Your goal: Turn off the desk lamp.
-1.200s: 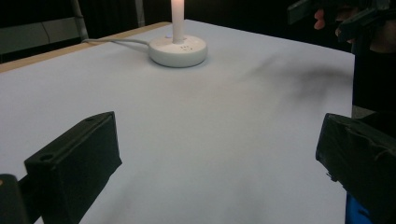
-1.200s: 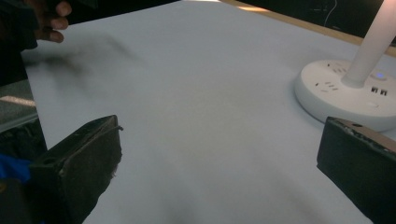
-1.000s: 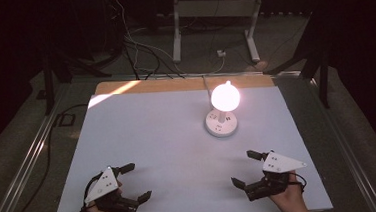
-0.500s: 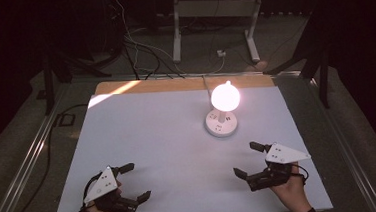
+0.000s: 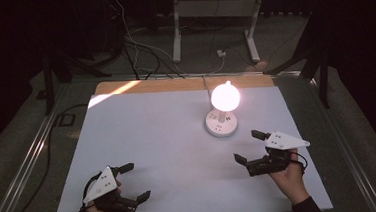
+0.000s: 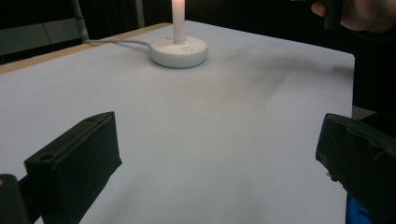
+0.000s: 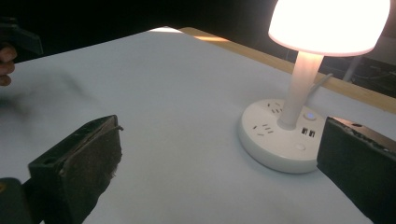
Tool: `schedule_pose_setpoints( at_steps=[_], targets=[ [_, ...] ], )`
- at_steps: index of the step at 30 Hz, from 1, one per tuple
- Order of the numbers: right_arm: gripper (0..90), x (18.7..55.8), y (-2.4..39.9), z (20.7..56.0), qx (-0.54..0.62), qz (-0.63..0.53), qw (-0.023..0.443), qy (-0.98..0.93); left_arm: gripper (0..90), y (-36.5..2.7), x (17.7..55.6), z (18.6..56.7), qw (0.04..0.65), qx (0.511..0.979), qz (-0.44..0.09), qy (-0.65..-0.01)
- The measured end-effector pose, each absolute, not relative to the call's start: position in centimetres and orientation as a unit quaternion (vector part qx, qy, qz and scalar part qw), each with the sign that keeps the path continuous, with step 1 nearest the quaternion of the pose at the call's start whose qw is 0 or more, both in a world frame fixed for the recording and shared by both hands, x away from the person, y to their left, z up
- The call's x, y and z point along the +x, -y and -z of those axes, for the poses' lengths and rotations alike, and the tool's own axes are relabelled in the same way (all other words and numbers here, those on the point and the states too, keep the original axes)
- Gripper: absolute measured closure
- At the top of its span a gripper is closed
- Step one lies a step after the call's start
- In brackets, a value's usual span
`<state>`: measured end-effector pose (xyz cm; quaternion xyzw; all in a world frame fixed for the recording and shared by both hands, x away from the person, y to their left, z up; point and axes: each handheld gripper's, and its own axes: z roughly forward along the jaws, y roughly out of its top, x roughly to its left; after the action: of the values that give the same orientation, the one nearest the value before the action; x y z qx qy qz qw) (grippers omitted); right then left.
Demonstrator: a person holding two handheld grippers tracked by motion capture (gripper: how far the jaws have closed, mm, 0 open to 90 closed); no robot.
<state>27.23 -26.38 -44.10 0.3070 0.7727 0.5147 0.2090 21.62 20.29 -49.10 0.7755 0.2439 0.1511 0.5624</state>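
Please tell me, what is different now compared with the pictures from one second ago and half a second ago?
The right gripper has moved forward over the table, toward the lit lamp and its round white base, with its jaws open and empty. Nothing was taken hold of or let go. The left gripper stayed at the near left of the white table, open, and the lamp kept its place and is lit as before.

White-topped desk (image 5: 153,138) with bare wood strip along far edge; cables (image 5: 137,49) and metal stand legs (image 5: 210,29) on floor beyond.
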Motion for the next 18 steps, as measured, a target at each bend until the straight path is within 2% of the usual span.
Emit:
schedule_pose_setpoints(
  at_steps=[18],
  targets=[
    [0.0,30.6,26.1,44.8,0.338,-0.501,0.21,-0.768,0.4,-20.3,21.6,49.0,0.564,0.774,-0.151,-0.243]
  ],
)
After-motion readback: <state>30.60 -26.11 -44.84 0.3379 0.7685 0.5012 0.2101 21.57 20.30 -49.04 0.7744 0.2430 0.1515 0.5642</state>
